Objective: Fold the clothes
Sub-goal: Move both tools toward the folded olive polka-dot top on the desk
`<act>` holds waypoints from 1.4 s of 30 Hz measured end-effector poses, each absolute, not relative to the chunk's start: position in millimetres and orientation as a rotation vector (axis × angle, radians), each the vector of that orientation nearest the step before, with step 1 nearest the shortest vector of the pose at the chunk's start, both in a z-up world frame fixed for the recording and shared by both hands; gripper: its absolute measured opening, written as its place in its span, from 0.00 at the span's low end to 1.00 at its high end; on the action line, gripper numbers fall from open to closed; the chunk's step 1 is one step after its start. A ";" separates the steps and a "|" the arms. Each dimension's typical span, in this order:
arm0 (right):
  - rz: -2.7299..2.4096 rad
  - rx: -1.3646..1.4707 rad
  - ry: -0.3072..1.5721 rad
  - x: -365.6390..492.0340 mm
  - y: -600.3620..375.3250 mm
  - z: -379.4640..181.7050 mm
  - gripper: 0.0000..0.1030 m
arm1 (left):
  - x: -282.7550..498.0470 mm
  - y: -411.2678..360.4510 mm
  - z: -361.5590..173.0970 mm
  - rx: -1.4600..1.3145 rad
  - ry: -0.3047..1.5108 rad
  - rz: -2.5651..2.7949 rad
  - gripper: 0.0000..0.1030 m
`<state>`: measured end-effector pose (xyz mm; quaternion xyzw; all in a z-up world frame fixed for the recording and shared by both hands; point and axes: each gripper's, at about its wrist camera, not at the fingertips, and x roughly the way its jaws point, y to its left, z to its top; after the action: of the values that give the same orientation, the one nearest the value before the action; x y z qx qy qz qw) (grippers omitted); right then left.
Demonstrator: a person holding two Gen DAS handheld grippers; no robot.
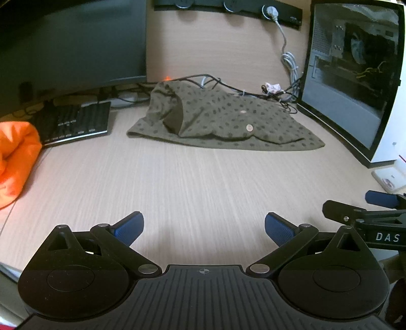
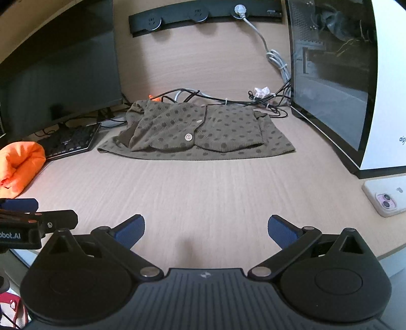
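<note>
At the far left lay a crumpled orange cloth (image 2: 21, 165), soft and rounded, its folds bunched against the desk edge. Just beside it sat a flat black keyboard (image 2: 72, 141) with low keys, below the dark glossy screen of a monitor (image 2: 63, 76).

The olive knit cardigan (image 2: 200, 130), dotted with darker spots and closed by pale round buttons, lay folded into a rough rectangle toward the back of the pale wood-grain desk (image 2: 203, 187), well apart from both grippers. Its upper layers rested on a wider lower panel with a ribbed hem, and one sleeve was tucked in at the left side. Behind it ran a tangle of thin black cables (image 2: 228, 101), and a grey cord (image 2: 275, 57) looped down from a black socket strip (image 2: 203, 15) on the wall panel.

To the right stood a computer case (image 2: 342, 76) with a tinted glass side and white shell. A phone in a pale case (image 2: 385, 198) lay flat near the desk's right edge.

The left gripper (image 1: 203, 229) hung over bare desk, its blue ribbed pads (image 1: 129, 228) spread wide with nothing between them. The right gripper (image 2: 206, 229) hovered likewise, its matte black linkages splayed, blue pads (image 2: 283, 232) far apart and holding nothing.
</note>
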<state>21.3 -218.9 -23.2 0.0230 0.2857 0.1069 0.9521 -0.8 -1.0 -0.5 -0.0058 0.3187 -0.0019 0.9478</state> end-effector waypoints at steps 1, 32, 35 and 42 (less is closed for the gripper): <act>0.217 0.048 0.585 21.6 -218.5 -23.2 1.00 | -1.7 -2.1 -1.0 -0.012 0.642 -0.001 1.00; 0.254 0.062 0.691 44.5 -212.7 -25.3 1.00 | 17.5 15.9 -2.9 -0.098 0.746 0.002 1.00; 0.248 0.067 0.694 44.6 -215.2 -25.6 1.00 | 19.4 15.9 -3.5 -0.099 0.752 0.002 1.00; 0.234 0.079 0.700 44.9 -221.0 -26.3 1.00 | 23.4 11.5 -6.3 -0.086 0.770 -0.010 1.00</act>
<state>44.9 -221.0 -26.3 0.0388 0.3421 0.1141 0.9319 23.4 11.5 -6.3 -0.0421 0.3755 -0.0051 0.9259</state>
